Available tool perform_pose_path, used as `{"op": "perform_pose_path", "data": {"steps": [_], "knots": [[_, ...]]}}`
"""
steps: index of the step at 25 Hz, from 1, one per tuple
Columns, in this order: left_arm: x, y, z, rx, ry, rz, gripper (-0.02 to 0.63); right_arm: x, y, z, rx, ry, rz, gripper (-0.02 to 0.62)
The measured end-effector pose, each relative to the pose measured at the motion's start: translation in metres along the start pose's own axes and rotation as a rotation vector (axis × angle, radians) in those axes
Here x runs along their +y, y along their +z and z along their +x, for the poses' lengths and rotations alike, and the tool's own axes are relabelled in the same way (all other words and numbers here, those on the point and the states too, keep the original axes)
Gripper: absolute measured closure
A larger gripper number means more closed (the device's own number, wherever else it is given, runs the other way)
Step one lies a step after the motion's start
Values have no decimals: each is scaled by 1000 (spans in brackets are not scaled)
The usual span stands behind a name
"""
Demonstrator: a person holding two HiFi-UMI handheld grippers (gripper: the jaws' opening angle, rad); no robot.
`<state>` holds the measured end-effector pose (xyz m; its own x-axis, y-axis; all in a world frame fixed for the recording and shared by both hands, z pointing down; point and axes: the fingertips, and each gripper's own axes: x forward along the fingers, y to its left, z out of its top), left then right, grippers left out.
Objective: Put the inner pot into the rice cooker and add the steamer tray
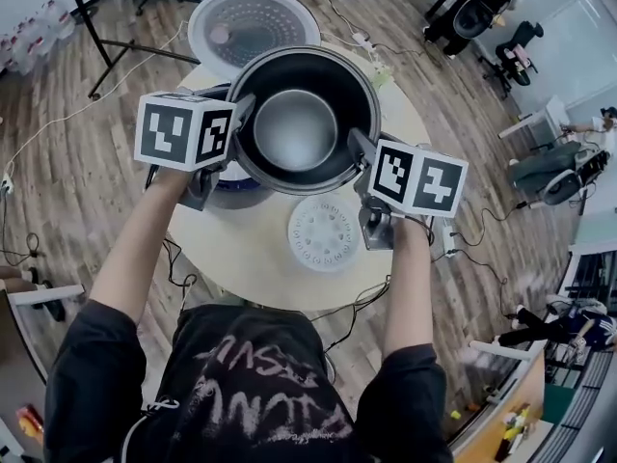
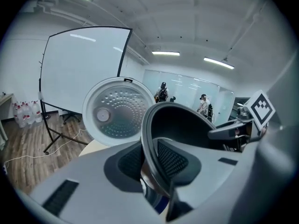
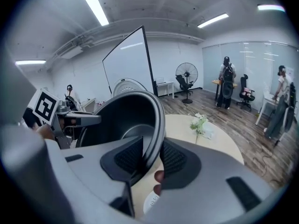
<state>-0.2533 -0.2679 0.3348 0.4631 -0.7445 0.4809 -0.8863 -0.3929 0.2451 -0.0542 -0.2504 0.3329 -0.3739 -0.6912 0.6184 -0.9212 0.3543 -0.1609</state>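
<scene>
While the left tool (image 2: 150, 161) and right tool (image 3: 148, 161) grip its rim, the inner pot (image 1: 295, 128) looks dark, round.

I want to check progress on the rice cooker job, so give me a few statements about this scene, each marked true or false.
1. The left tool and the right tool each clamp the rim of the pot. True.
2. The tray sits inside the pot. False: it lies on the table.
3. The lid stands open. True.
4. The pot holds rice. False: it is empty.
</scene>
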Motion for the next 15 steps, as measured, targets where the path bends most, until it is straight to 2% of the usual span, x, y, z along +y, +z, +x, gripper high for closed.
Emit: {"op": "perform_pose_path", "data": {"steps": [8,15], "knots": [[68,-11,-35,42,96,-64,506,63,8,50,88,138,-59,471],[105,-34,-36,104,127,-111,506,87,-4,86,172,202,-46,471]]}}
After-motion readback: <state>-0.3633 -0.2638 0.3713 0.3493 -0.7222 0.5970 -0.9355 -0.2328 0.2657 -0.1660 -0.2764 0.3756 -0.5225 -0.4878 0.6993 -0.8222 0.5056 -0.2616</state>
